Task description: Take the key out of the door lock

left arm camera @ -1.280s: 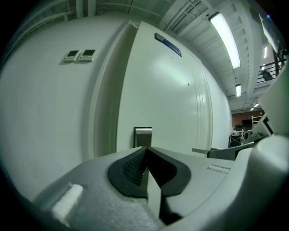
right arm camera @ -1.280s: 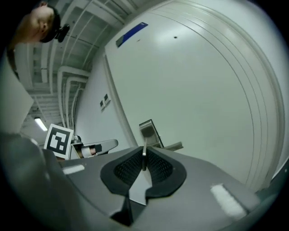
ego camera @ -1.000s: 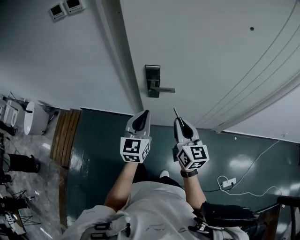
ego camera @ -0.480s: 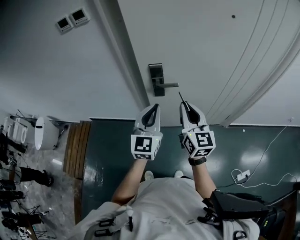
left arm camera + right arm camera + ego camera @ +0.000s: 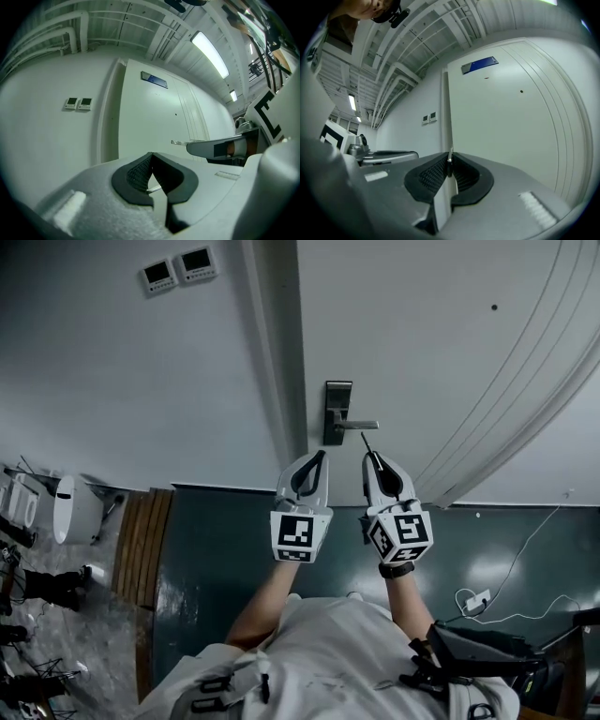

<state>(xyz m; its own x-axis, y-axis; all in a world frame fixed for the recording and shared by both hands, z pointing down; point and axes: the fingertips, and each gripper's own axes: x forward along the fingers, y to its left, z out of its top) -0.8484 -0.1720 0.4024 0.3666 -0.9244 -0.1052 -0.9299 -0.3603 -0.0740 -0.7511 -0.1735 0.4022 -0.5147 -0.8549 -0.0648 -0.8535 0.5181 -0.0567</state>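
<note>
A dark lock plate with a lever handle [image 5: 338, 414] sits on the white door [image 5: 450, 352]. Both grippers are held up side by side just below it in the head view. My right gripper [image 5: 373, 457] is shut on a thin metal key [image 5: 365, 442], whose blade sticks out past the fingertips toward the handle. In the right gripper view the key [image 5: 449, 161] stands edge-on between the black pads. The key's tip [image 5: 178, 142] also shows in the left gripper view. My left gripper [image 5: 319, 457] is shut with nothing held.
The door frame [image 5: 277, 352] runs left of the lock, with two wall control panels [image 5: 178, 268] beyond it. A blue sign [image 5: 479, 64] hangs above the door. On the dark floor lie wooden slats [image 5: 141, 549], a white device [image 5: 73, 507] and a cable [image 5: 506, 601].
Both grippers have risen and come closer to the lock plate and handle. The key has stayed in the right gripper, and the left has stayed shut.
</note>
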